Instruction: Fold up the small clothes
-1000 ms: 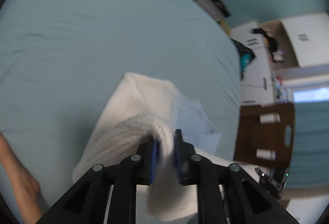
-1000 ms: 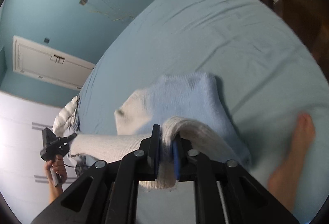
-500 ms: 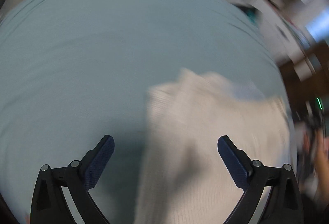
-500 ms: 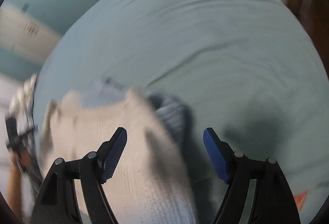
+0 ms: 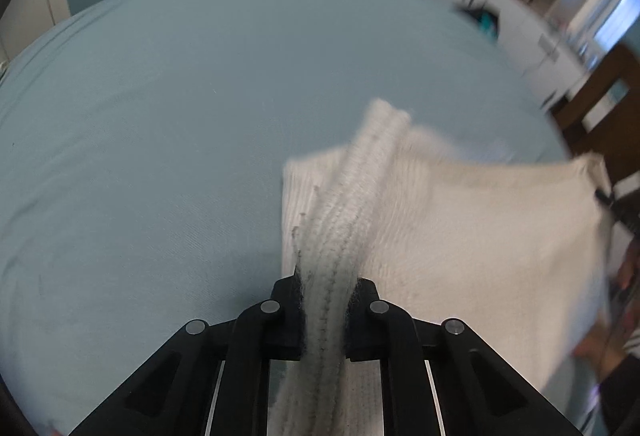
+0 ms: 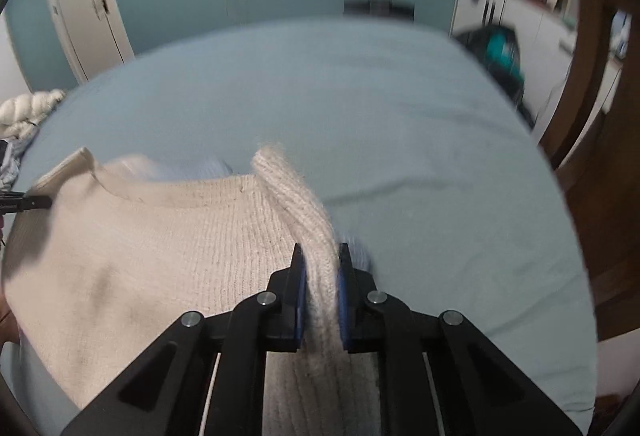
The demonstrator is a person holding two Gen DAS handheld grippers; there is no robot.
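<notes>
A cream knitted sweater lies spread on the pale blue bed sheet. In the left wrist view my left gripper is shut on a bunched ridge of the sweater's left edge. In the right wrist view my right gripper is shut on a thick fold at the right edge of the same sweater, whose neckline faces the far side. A bit of light blue cloth peeks out beyond the collar. The other gripper's black tip shows at the far left.
The bed sheet stretches far ahead. A dark wooden frame stands at the right, white cabinets and a dark bag behind it. A cream knitted heap lies at the left bed edge. A white door is at the back.
Both grippers let go of the sweater, opened wide, dropped toward the bed and rolled, then closed again on new folds at the sweater's left and right edges.
</notes>
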